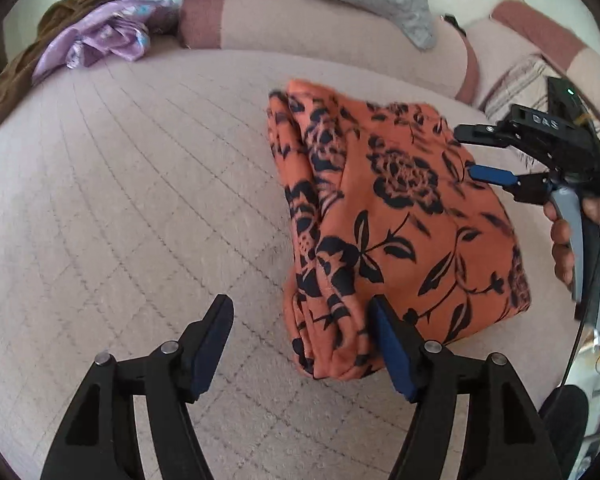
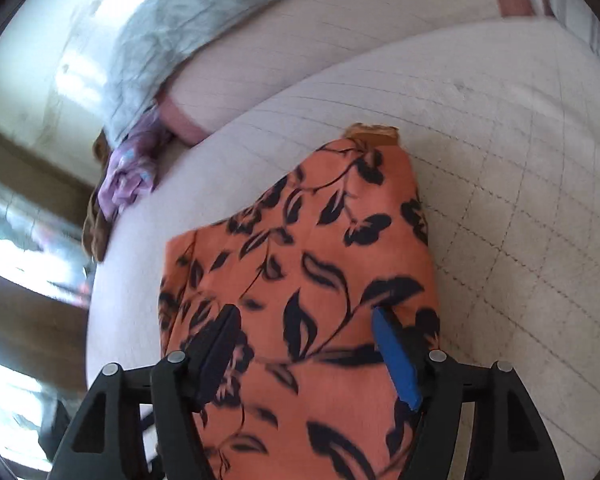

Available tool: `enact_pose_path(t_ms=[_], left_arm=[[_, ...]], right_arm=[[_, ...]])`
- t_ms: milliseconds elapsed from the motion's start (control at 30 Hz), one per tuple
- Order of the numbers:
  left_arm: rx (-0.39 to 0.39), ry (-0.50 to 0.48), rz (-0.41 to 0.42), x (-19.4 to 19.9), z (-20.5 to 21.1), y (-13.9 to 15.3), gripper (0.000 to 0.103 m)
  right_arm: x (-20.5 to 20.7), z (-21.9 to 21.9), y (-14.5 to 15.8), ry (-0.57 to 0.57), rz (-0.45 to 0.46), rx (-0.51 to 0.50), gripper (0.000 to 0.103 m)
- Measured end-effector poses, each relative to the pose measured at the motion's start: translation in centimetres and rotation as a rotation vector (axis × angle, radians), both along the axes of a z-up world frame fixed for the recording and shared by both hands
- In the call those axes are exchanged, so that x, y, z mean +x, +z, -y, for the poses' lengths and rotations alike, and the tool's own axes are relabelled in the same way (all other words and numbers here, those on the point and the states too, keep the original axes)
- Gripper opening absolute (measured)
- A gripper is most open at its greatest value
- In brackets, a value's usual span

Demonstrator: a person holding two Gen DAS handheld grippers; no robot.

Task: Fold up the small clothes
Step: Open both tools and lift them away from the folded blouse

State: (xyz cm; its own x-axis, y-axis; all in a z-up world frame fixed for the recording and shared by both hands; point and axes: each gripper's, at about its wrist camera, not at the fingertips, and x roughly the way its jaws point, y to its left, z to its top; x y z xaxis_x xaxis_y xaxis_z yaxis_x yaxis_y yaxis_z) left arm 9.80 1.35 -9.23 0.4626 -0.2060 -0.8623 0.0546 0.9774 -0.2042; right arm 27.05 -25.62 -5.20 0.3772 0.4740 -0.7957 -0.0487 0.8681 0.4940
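Both tongs (image 1: 300, 344) (image 2: 306, 350) gape empty over folded orange floral garment (image 1: 396, 220) on quilted cushion (image 1: 140, 200)

Orange garment (image 1: 400, 216) printed with navy flowers and leaves, ahead of black grippers with blue pads (image 1: 394, 354); pale pink quilted bedcover (image 1: 140, 184); beyond, lilac cloth (image 1: 100, 38) on brown fabric (image 1: 16, 76)
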Motion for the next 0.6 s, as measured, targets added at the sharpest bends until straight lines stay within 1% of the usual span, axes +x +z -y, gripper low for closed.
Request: enact_pose_path(t_ms=[33,67,133,200,233,267,333,400,467,533,600], left_arm=[[0.007,0.005,0.01,-0.5,-0.2,0.3,0.071],[0.025,0.019,0.024,-0.8,-0.4,0.9,0.071],[0.05,0.043,0.039,-1.2,-0.6,1.7,0.075],[0.077,0.069,0.062,-1.9,-0.6,2.6,0.078],[0.091,0.08,0.083,-2.3,-0.4,3.2,0.08],[0.099,0.086,0.095,-2.6,-0.2,3.5,0.08],[0.115,0.093,0.116,-3.8,0.1,4.4,0.08],[0.123,0.092,0.121,-4.0,0.8,4.7,0.08],[0.138,0.096,0.132,-5.2,1.1,5.7,0.08],[0.148,0.105,0.148,-6.0,1.5,6.5,0.08],[0.132,0.105,0.166,-7.1,2.0,7.7,0.08]], right_arm=[[-0.3,-0.1,0.6,-0.005,0.021,0.003,0.072],[-1.5,-0.3,2.0,0.005,0.076,0.011,0.072],[-3.6,-0.4,3.3,0.018,0.131,-0.01,0.073],[-7.0,-0.4,4.3,0.034,0.185,-0.088,0.079],[-8.7,-0.4,4.5,0.04,0.204,-0.122,0.087],[-10.8,-0.4,4.4,0.047,0.212,-0.168,0.091],[-13.3,-0.6,4.0,0.066,0.208,-0.227,0.091],[-16.4,-0.7,3.3,0.077,0.198,-0.294,0.091],[-19.2,-0.9,2.4,0.08,0.185,-0.342,0.091],[-21.1,-1.0,1.8,0.089,0.17,-0.382,0.091],[-23.0,-0.8,1.5,0.093,0.157,-0.415,0.091]])
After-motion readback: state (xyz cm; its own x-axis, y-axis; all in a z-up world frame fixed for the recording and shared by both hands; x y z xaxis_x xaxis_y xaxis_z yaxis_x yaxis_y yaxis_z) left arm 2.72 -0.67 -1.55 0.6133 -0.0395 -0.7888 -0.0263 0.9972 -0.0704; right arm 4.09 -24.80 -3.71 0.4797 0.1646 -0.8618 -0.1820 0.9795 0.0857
